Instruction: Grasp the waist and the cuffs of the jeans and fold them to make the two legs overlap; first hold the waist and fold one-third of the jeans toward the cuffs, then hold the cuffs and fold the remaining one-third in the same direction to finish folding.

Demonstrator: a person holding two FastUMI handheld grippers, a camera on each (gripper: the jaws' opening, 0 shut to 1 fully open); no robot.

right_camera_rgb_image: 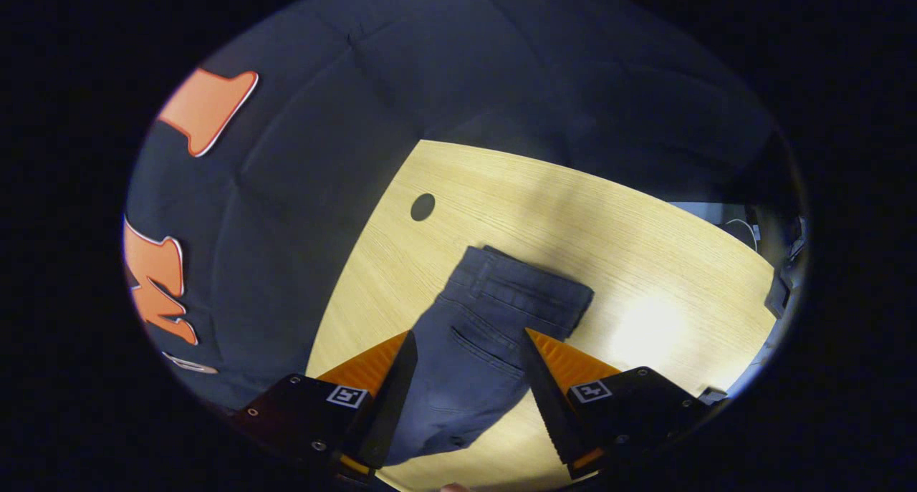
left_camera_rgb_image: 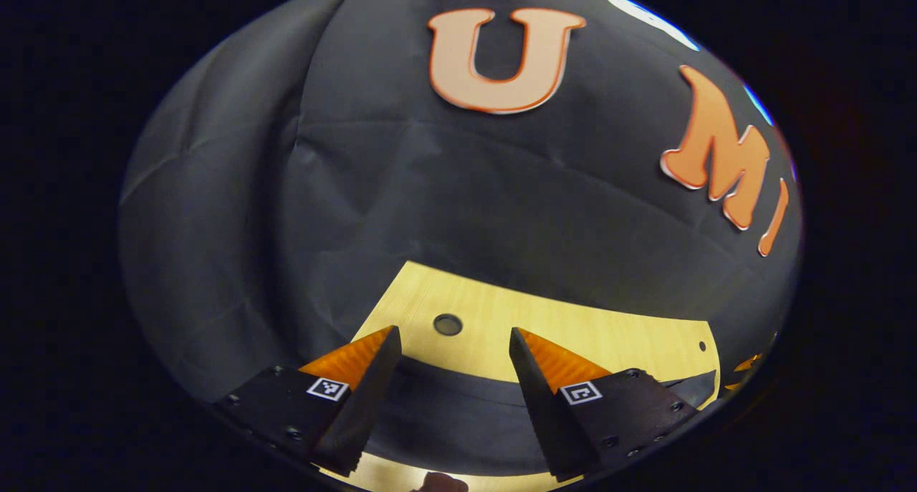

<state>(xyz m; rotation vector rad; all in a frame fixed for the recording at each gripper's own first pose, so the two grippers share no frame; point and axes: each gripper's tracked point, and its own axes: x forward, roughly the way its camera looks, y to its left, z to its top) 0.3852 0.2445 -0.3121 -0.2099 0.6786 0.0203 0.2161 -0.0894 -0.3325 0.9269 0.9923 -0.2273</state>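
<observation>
In the right gripper view, dark blue jeans (right_camera_rgb_image: 487, 320) lie flat on the light wooden table (right_camera_rgb_image: 645, 234), waistband at the far end and a back pocket facing up. My right gripper (right_camera_rgb_image: 466, 345) hovers above them with its jaws wide apart and nothing between them. In the left gripper view, my left gripper (left_camera_rgb_image: 453, 341) is open too, held over a dark band of cloth (left_camera_rgb_image: 451, 413) that crosses the table (left_camera_rgb_image: 573, 334) just beyond its fingers; I cannot tell whether that band is the jeans.
The table has a round cable hole (right_camera_rgb_image: 423, 206), also seen in the left gripper view (left_camera_rgb_image: 448, 324). Black cloth walls close off the far and left sides. The table's right edge (right_camera_rgb_image: 759, 263) borders a gap with grey equipment.
</observation>
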